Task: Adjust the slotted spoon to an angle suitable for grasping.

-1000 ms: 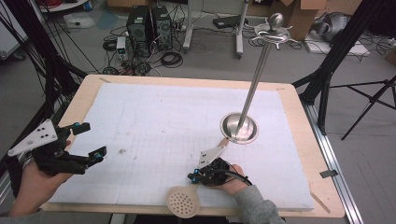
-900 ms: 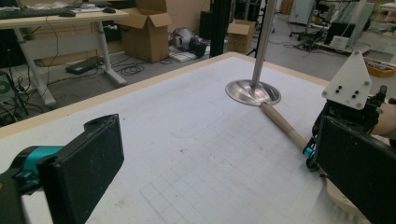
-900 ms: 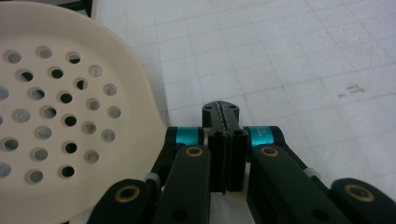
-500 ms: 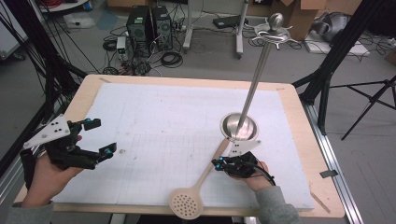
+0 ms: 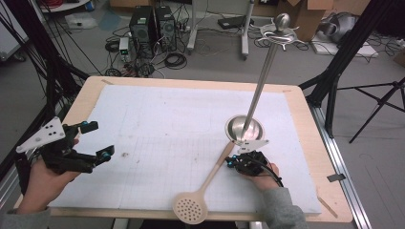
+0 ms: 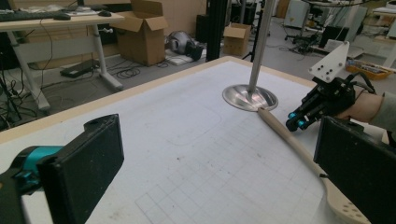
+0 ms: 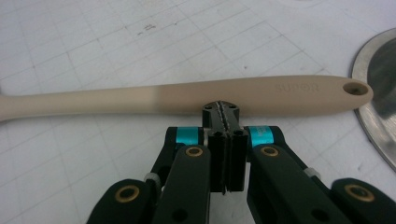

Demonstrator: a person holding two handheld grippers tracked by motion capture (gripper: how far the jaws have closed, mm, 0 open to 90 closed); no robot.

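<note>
A beige slotted spoon [image 5: 210, 176] lies on the white gridded mat [image 5: 157, 124], its perforated head at the front edge and its handle end touching the round base of a metal stand [image 5: 234, 129]. My right gripper [image 5: 230, 162] is shut, jaws pressed together with nothing between them. Its tip rests against the near side of the spoon handle [image 7: 187, 95], close to the hanging hole; the stand base [image 7: 378, 93] is at the right edge there. My left gripper [image 5: 100, 139] hovers open over the mat's left edge, empty. From the left gripper [image 6: 219, 140], I see the spoon [image 6: 289, 140] and the right gripper [image 6: 296, 122].
The stand's thin pole [image 5: 260, 86] rises tilted from the base to a knob with hooks at the top. The wooden table rim [image 5: 305, 129] frames the mat. Computers, cables and boxes lie on the floor beyond the table.
My right gripper moved right and slightly away along the table, and the spoon's handle swung with it to reach the stand base. The left gripper drifted a little to the right.
</note>
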